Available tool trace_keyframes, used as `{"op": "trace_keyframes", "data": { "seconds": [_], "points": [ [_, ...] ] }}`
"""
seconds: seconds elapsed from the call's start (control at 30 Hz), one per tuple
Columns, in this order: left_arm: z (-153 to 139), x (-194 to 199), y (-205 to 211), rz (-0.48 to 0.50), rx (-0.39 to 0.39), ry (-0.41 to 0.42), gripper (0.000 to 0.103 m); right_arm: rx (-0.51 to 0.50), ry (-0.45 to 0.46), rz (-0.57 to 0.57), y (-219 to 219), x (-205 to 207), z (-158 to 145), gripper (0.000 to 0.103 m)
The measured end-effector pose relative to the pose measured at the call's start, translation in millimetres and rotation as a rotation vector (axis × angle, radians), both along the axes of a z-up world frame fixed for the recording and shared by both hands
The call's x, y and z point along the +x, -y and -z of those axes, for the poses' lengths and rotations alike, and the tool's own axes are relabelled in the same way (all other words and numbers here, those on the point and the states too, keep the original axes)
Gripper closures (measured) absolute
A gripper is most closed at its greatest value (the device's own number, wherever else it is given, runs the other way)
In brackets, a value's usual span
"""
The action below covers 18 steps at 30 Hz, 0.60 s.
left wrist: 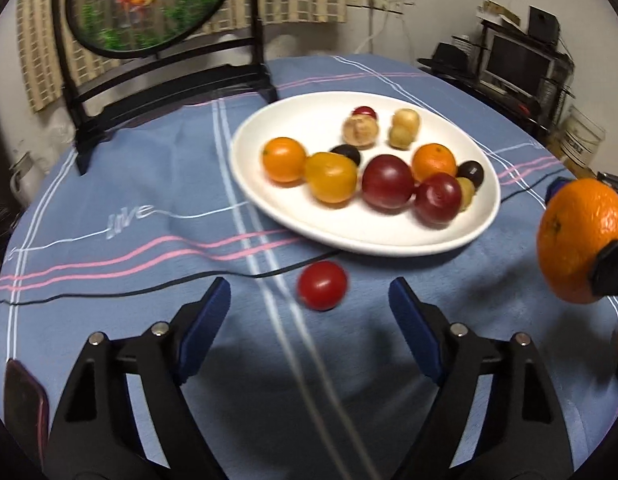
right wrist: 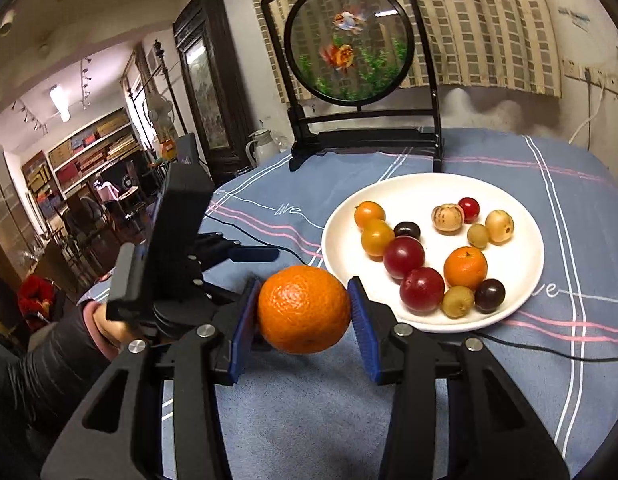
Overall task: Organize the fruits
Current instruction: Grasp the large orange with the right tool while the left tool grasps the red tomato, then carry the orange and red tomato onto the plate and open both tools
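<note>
A white plate (left wrist: 485,216) on the blue tablecloth holds several small fruits: oranges, red plums, dark grapes and pale yellow ones; it also shows in the right wrist view (right wrist: 341,216). A red cherry tomato (left wrist: 321,285) lies on the cloth just in front of the plate, a little beyond my open, empty left gripper (left wrist: 309,300). My right gripper (right wrist: 305,308) is shut on a large orange (right wrist: 304,309) and holds it above the cloth left of the plate. The orange also shows at the right edge of the left wrist view (left wrist: 577,240).
A black-framed round goldfish screen (right wrist: 351,42) stands at the back of the table behind the plate. A thin black cable (left wrist: 149,286) runs across the cloth in front of the plate. The left gripper body (right wrist: 181,240) sits left of the orange.
</note>
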<state>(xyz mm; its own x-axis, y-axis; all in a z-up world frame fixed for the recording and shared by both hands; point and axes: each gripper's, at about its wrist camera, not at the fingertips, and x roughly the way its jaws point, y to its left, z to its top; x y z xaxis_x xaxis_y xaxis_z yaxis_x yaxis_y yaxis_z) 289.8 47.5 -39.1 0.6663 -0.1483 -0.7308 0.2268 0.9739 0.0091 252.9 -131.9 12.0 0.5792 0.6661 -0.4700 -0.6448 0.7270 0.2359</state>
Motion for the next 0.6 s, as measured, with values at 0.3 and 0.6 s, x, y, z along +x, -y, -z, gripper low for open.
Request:
{"op": "trace_keyframes", "data": {
  "seconds": [0.3,0.6],
  "points": [
    [21,15,9,0.007,0.016,-0.076,0.065,0.023,-0.019,0.012,4,1,-1,0.058],
    [22,16,8,-0.005,-0.001,-0.081,0.072,0.021,-0.028,0.029,6,4,1,0.058]
  ]
}}
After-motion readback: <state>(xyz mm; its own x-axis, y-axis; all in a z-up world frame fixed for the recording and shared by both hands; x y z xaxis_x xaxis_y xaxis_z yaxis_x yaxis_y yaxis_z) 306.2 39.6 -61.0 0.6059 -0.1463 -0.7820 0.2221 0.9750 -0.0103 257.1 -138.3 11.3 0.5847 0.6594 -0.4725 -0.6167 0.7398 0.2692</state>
